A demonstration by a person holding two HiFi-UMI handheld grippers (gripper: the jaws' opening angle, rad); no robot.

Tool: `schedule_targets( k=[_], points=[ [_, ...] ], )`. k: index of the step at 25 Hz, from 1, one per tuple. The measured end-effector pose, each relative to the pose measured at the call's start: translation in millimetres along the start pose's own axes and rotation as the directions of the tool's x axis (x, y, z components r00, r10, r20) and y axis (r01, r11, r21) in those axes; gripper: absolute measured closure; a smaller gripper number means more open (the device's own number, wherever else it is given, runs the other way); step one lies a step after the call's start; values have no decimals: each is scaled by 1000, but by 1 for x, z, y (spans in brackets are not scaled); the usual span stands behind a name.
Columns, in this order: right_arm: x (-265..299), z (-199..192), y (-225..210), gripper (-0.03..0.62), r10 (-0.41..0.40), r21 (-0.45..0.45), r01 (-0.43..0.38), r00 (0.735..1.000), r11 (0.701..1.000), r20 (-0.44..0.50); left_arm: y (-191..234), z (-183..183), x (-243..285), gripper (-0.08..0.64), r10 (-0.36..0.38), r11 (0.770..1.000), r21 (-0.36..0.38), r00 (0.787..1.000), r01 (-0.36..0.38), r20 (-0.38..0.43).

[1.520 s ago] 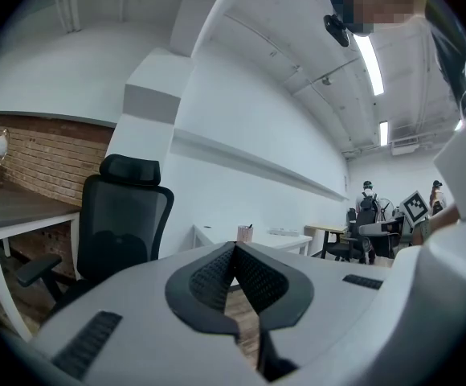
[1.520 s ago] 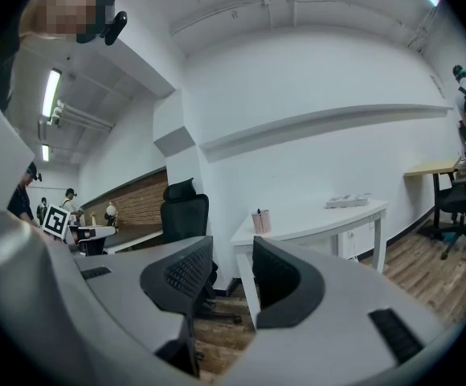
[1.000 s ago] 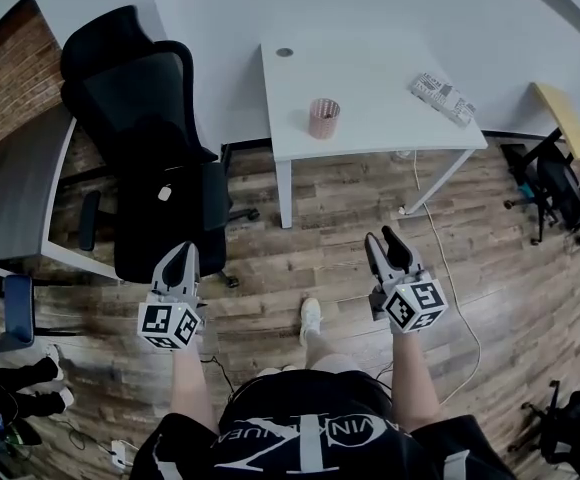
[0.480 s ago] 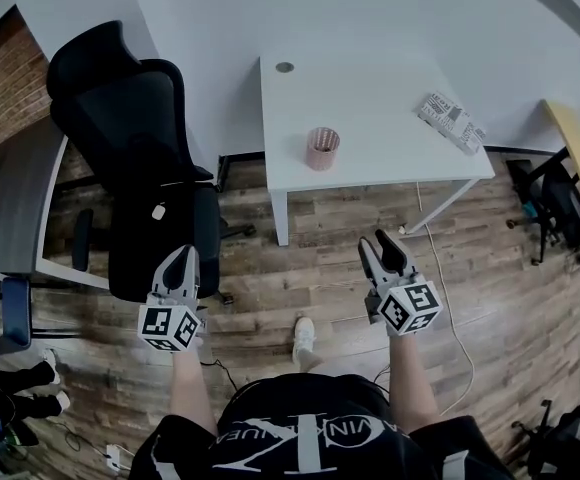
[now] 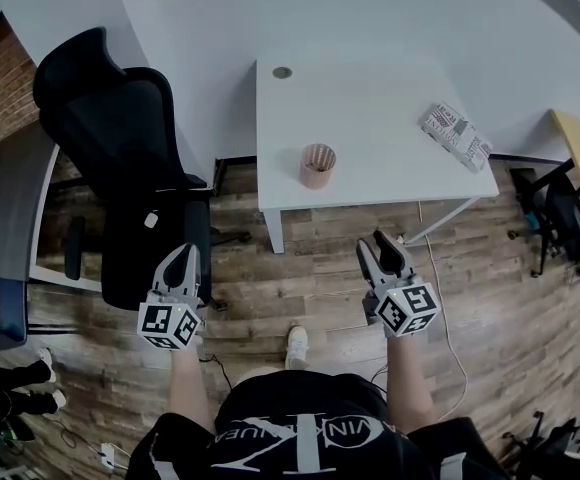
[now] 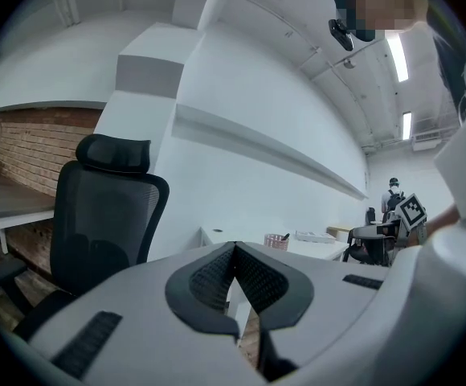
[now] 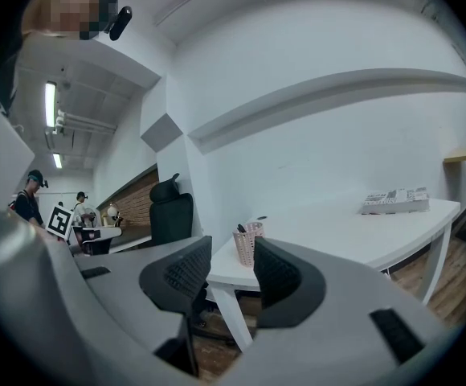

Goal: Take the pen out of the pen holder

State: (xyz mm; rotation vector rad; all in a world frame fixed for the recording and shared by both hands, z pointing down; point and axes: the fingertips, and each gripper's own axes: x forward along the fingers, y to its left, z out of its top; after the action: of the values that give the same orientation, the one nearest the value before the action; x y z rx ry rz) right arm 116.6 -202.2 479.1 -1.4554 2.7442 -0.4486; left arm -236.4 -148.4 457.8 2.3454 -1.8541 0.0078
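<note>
Pen holder (image 5: 317, 165): round pink mesh cup, upright near the front edge of a white, smooth-topped rectangular table (image 5: 370, 88). Pen (image 7: 240, 228): dark tip showing just above the cup's rim.
Left claw (image 5: 182, 255): grey shell, ribbed black pads pressed together, nothing held; low over the wood-plank floor (image 5: 300, 278), well apart from the table.
Right claw (image 5: 375, 244): pads parted, empty, short of the table.
Black mesh-backed office chair (image 5: 120, 158): left of the table.
Patterned flat box (image 5: 454, 135): on the table's right end.
</note>
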Motion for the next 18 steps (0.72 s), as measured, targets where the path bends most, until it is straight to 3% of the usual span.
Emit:
schedule_targets(
  k=[8,18],
  points=[
    [16,-9,-18,440,23,4,-23,999,1000,-27,-22,-7,35,548,-41,999,2,999,41,-4],
    [60,-7,-10,440,67,-11,-68,997,998,-33,-5,-24,53,548,-38,999,-20,998,37,-40]
  ],
)
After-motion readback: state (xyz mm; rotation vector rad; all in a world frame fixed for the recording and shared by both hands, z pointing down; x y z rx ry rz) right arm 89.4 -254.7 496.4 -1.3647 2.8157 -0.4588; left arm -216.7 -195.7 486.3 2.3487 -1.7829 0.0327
